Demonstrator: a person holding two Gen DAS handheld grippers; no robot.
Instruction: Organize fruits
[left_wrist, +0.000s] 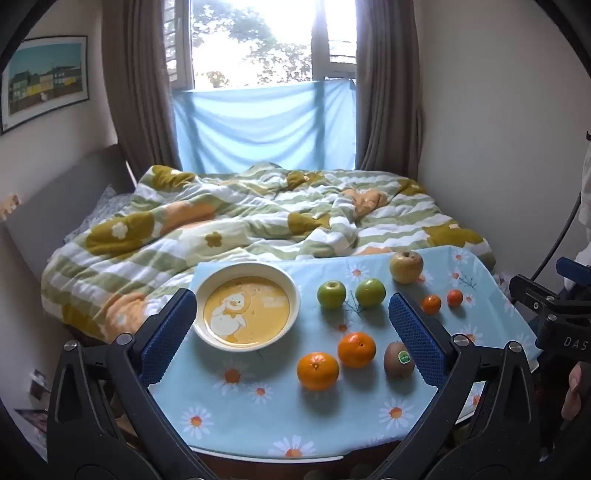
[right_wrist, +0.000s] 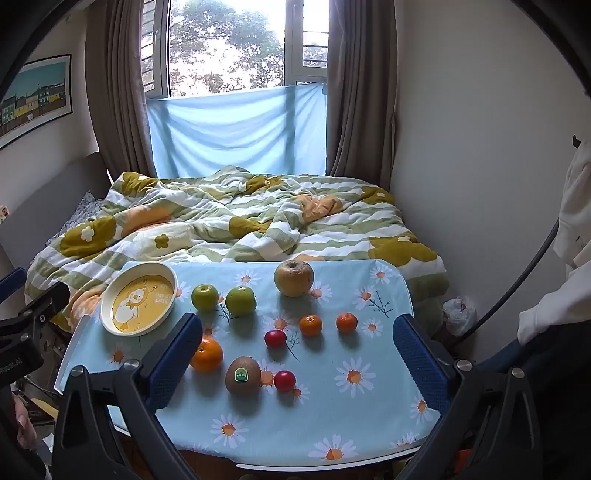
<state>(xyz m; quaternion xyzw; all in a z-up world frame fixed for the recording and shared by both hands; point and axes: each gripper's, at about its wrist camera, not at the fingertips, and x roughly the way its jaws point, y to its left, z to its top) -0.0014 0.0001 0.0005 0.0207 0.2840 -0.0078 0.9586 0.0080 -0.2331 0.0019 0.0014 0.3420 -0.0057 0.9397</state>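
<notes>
A small table with a blue daisy cloth (left_wrist: 236, 410) (right_wrist: 369, 413) holds loose fruit. An empty yellow duck bowl (left_wrist: 246, 305) (right_wrist: 139, 298) sits at its left. Two green apples (left_wrist: 331, 294) (right_wrist: 204, 296), a yellowish apple (left_wrist: 406, 266) (right_wrist: 293, 278), two big oranges (left_wrist: 318, 370) (right_wrist: 207, 354), a kiwi (left_wrist: 398, 359) (right_wrist: 242, 374), two small mandarins (left_wrist: 431, 304) (right_wrist: 310, 325) and two small red fruits (right_wrist: 275, 338) lie apart on the cloth. My left gripper (left_wrist: 291, 332) and right gripper (right_wrist: 295, 354) are open and empty, held above the table's near edge.
A bed with a crumpled green and yellow quilt (left_wrist: 229, 221) (right_wrist: 236, 218) lies behind the table, under a curtained window. White walls stand at both sides. The other gripper's black body (left_wrist: 554, 321) (right_wrist: 22, 332) shows at each view's edge.
</notes>
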